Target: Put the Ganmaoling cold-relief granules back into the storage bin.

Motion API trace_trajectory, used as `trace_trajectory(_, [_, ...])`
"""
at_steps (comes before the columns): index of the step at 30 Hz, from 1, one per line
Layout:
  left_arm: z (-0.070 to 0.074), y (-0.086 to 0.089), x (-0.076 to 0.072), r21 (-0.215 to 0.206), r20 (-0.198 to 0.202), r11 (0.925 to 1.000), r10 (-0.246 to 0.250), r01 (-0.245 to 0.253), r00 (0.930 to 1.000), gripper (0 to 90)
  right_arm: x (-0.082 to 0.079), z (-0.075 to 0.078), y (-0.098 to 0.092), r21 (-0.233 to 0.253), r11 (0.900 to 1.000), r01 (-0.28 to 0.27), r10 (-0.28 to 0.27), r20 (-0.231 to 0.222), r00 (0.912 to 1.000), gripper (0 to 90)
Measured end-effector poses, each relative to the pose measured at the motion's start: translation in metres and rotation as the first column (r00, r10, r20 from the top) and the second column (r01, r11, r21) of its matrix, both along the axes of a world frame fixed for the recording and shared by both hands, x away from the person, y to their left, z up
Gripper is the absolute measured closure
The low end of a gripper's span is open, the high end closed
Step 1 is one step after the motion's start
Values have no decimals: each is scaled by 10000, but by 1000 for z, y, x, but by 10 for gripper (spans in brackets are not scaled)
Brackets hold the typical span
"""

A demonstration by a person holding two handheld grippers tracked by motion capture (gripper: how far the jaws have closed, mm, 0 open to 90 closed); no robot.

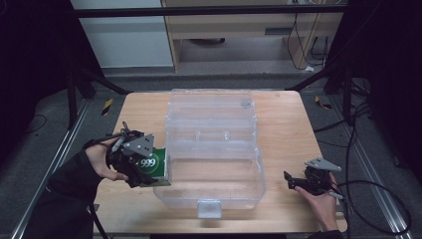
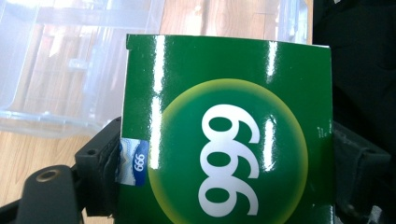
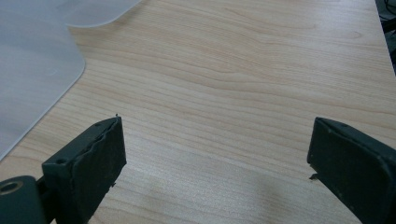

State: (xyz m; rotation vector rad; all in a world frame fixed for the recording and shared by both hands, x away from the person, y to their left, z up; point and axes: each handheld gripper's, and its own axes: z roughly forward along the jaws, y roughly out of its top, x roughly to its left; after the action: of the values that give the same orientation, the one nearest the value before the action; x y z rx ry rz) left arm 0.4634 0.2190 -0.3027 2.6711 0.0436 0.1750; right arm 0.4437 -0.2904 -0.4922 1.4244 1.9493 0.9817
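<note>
High view: my left gripper [image 1: 145,167] grips the green box [image 1: 152,164] beside the bin [image 1: 259,169], not in yet. My right gripper [image 1: 291,180] waits, jaws apart.

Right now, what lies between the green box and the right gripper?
In the high view, the open clear plastic container sits between the green box and the right gripper.

— Where does the storage box [image 1: 214,149] sit?
— Mid-bench [image 1: 288,129], its open lid standing behind it.
— And the carton [image 1: 153,167]?
— Just left of the box, at its near-left wall, held in the left gripper [image 1: 144,167].
— The right gripper [image 1: 293,181]?
— Right of the box, apart from it, over bare bench.
</note>
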Motion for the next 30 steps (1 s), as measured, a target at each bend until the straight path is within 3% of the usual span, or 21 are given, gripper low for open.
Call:
trace_trajectory(15, [-7, -24, 8, -35, -93, 9997, -253, 253, 9996, 146, 0, 0, 0, 34, 10000, -41, 41, -14, 10000, 48])
trace_trajectory(30, [-22, -40, 15, 131, -195, 9985, -535, 538, 9984, 147, 0, 0, 0, 39, 10000, -64, 65, -12, 10000, 48])
